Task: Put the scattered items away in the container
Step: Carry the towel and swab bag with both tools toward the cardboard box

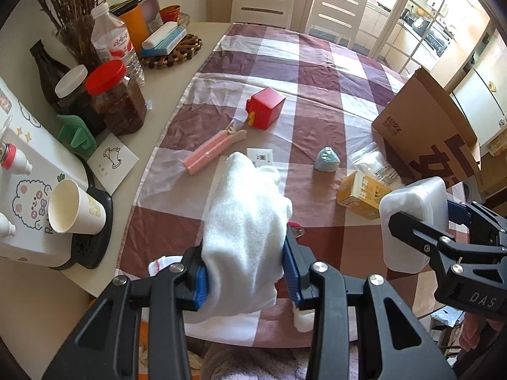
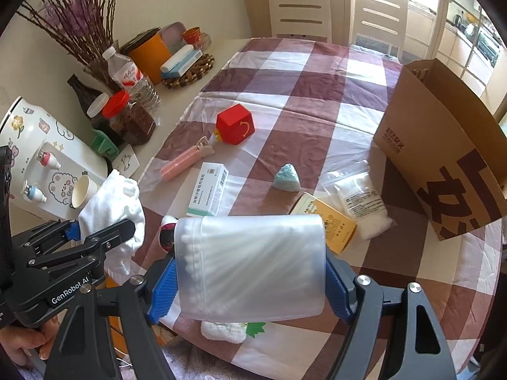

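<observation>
Jaws of the right gripper (image 2: 250, 272) stand wide, clamped on a frosted plastic box of cotton swabs (image 2: 253, 266); jaws of the left gripper (image 1: 245, 272) pinch a soft white cloth (image 1: 247, 221), both above the checked desk (image 1: 317, 72). The open cardboard box (image 2: 443, 145) sits at the right. Only the right view shows the medicine carton (image 2: 207, 190) whole, near the glossy red cube (image 2: 236, 123)
</observation>
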Action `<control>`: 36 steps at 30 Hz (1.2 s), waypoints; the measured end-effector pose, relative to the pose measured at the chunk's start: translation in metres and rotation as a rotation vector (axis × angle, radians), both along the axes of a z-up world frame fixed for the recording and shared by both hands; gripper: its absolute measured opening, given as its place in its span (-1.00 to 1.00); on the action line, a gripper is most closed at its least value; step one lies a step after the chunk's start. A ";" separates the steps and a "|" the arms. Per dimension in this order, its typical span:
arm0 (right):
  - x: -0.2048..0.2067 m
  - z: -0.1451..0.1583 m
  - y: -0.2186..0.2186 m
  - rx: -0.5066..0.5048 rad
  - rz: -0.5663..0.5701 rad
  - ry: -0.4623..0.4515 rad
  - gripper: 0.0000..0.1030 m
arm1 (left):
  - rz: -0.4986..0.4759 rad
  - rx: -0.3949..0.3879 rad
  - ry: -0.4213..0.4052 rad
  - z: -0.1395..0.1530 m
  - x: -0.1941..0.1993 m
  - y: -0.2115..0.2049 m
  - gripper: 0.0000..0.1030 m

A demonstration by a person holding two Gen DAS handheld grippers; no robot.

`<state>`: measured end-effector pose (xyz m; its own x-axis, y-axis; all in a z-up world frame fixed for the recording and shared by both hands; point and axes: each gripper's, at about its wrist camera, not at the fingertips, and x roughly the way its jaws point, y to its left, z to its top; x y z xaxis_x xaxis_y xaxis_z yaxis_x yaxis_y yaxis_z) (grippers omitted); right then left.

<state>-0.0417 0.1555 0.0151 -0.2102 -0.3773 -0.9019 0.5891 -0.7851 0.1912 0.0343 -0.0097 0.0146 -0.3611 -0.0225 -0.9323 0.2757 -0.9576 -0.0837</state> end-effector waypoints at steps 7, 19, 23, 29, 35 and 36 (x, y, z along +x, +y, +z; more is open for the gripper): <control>-0.002 0.006 0.021 -0.008 -0.040 0.013 0.54 | -0.042 -0.009 0.007 0.004 -0.009 0.022 -0.24; -0.013 0.010 0.059 -0.006 -0.123 0.021 0.54 | -0.053 -0.012 0.007 0.005 -0.028 0.054 -0.24; -0.017 0.014 0.070 -0.007 -0.153 0.032 0.54 | -0.080 -0.013 0.010 0.007 -0.036 0.064 -0.24; -0.020 0.017 0.087 -0.005 -0.200 0.045 0.54 | -0.128 -0.014 0.013 0.008 -0.049 0.081 -0.24; -0.023 0.018 0.107 -0.005 -0.250 0.050 0.54 | -0.181 -0.018 0.015 0.009 -0.059 0.100 -0.24; -0.023 0.019 0.110 -0.005 -0.257 0.049 0.54 | -0.186 -0.018 0.016 0.009 -0.060 0.102 -0.24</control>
